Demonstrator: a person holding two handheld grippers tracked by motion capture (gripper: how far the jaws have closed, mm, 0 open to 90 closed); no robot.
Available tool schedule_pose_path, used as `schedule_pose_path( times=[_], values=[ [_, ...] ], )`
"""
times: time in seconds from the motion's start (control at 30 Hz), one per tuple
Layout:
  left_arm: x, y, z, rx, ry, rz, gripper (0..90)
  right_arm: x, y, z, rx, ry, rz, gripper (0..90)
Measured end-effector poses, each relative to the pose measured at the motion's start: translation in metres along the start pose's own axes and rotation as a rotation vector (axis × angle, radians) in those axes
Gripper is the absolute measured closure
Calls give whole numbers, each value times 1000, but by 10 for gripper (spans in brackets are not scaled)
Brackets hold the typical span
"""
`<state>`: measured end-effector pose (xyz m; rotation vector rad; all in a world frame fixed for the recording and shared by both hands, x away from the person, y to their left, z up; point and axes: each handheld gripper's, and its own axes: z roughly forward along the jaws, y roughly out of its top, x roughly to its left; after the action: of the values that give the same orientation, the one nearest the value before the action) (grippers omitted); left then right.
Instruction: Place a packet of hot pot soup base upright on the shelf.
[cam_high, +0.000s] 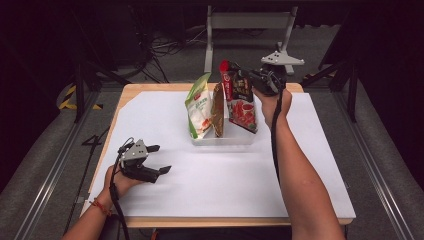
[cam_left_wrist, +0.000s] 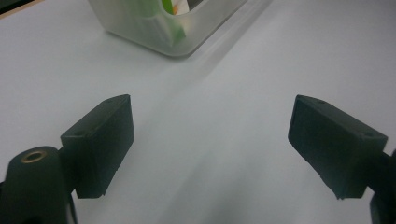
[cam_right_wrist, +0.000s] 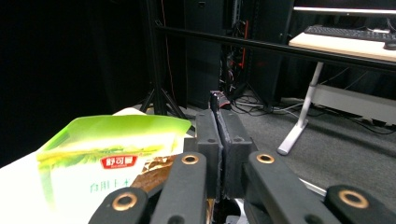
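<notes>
Snack packets being stood in a clear plastic bin at the far middle of the white surface. A green pouch and a brown packet already stand upright inside. The right claw is clamped tight on the top edge of a red and black packet, held tilted at the bin's right end, apparently about to be seated and released. The left claw rests near the surface's left side, jaws wide apart and empty.
</notes>
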<state>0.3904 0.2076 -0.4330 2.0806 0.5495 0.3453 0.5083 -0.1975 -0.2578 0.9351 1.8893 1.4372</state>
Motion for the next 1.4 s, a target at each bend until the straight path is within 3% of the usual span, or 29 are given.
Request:
schedule_pose_path(
  times=[0.17,0.37,0.57,0.7,0.8,0.9,1.03,1.2,1.33,1.4],
  values=[
    [0,0,0,3,-3,0,152,2,-2,10,-4,-3,-17,882],
    [0,0,-1,0,-2,0,152,0,-6,16,-34,3,6,883],
    [0,0,-1,0,-1,1,152,-2,-7,16,-42,-13,-1,881],
    [0,-1,-1,2,1,1,152,0,-12,12,-64,9,10,879],
    [0,-1,0,4,-3,1,152,3,-16,10,-72,9,-10,878],
    [-1,0,0,4,0,5,151,6,-29,10,-35,6,-78,873],
    [0,0,0,10,-2,-2,151,1,-37,5,-61,38,-41,865],
    [-1,0,1,12,-4,1,151,-3,-44,-3,-62,46,-57,828],
    [-1,0,2,19,-6,2,150,-7,-50,-9,-64,80,-48,760],
    [-1,0,2,20,-4,5,150,-5,-50,-12,-60,92,-52,678]
  ],
)
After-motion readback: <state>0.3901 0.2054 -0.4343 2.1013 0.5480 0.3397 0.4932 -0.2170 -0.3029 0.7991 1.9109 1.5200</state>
